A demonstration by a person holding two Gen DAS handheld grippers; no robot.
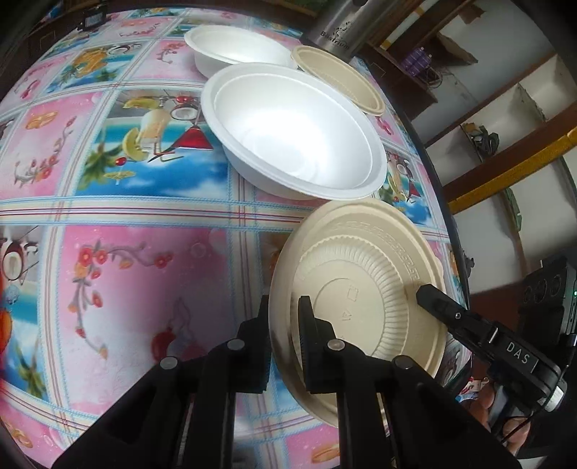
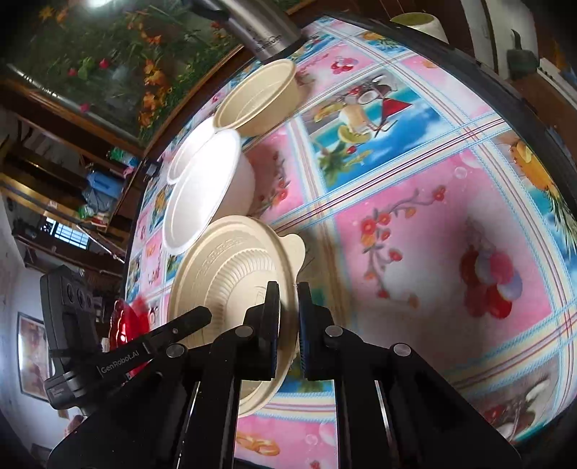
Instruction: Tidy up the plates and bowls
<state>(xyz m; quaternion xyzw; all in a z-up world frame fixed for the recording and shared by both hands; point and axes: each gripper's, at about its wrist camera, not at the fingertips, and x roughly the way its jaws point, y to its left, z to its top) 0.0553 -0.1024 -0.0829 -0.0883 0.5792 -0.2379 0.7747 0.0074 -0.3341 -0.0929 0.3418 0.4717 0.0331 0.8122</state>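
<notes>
A beige ribbed plate [image 1: 360, 274] is held tilted on edge just above the patterned tablecloth, its underside facing the left wrist camera. My left gripper [image 1: 285, 324] is shut on its near rim, one finger on each face. My right gripper [image 1: 425, 294] grips the opposite rim. In the right wrist view the same plate [image 2: 230, 267] sits between the right gripper [image 2: 288, 314] fingers, with the left gripper [image 2: 202, 314] reaching in from the left. Beyond it stand stacked white bowls [image 1: 295, 133] [image 2: 202, 194], another white bowl [image 1: 238, 47] and a beige bowl [image 1: 339, 79] [image 2: 259, 97].
A steel canister [image 1: 346, 25] [image 2: 267, 32] stands at the far table edge behind the bowls. The table's dark rim [image 1: 443, 202] runs close to the plate's right side. A red object [image 2: 126, 324] lies beyond the left gripper. Shelving and clutter surround the table.
</notes>
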